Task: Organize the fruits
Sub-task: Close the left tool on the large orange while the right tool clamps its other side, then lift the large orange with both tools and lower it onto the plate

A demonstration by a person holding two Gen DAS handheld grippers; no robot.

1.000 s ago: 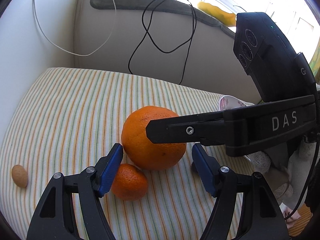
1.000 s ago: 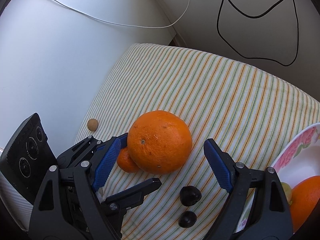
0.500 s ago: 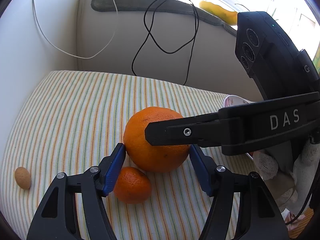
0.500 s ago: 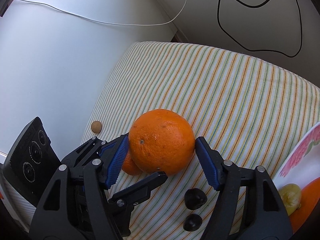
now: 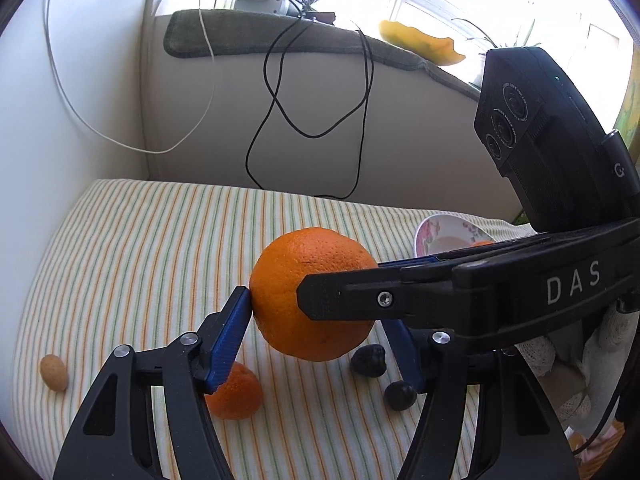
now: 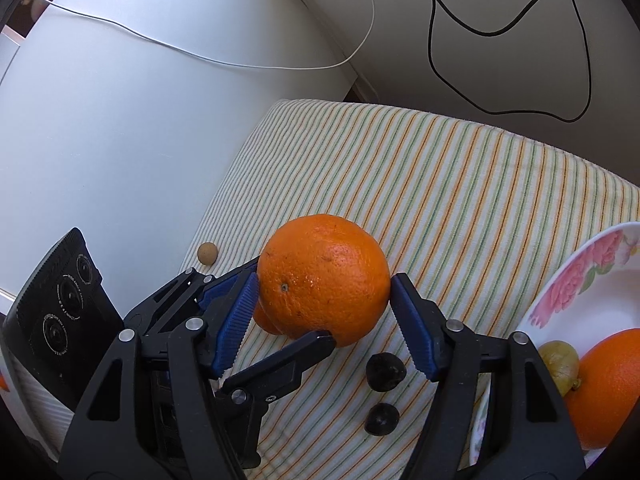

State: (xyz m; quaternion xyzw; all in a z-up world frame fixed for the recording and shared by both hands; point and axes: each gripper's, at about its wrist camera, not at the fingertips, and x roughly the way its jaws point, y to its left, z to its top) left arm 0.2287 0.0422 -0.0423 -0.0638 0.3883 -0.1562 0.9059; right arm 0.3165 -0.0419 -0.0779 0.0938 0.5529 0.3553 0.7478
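Note:
A large orange (image 5: 312, 292) (image 6: 324, 276) is held above the striped cloth, with both grippers closed on it. My left gripper (image 5: 316, 328) presses it with blue pads from the left and right. My right gripper (image 6: 324, 312) clamps it too, crossing in from the right in the left wrist view. A small mandarin (image 5: 236, 392) lies on the cloth below the orange. Two dark small fruits (image 5: 368, 360) (image 6: 386, 372) lie to the right. A small tan fruit (image 5: 53, 372) (image 6: 207, 253) lies at the cloth's left edge.
A floral bowl (image 6: 580, 280) at the right holds another orange (image 6: 604, 384) and a greenish fruit (image 6: 560, 364); its rim shows in the left wrist view (image 5: 436, 228). Black and white cables hang on the wall behind. The striped cloth (image 5: 160, 240) ends at a white wall on the left.
Both grippers closed on the large orange and it rose off the cloth. The mandarin and the dark fruits stayed on the cloth, now uncovered below.

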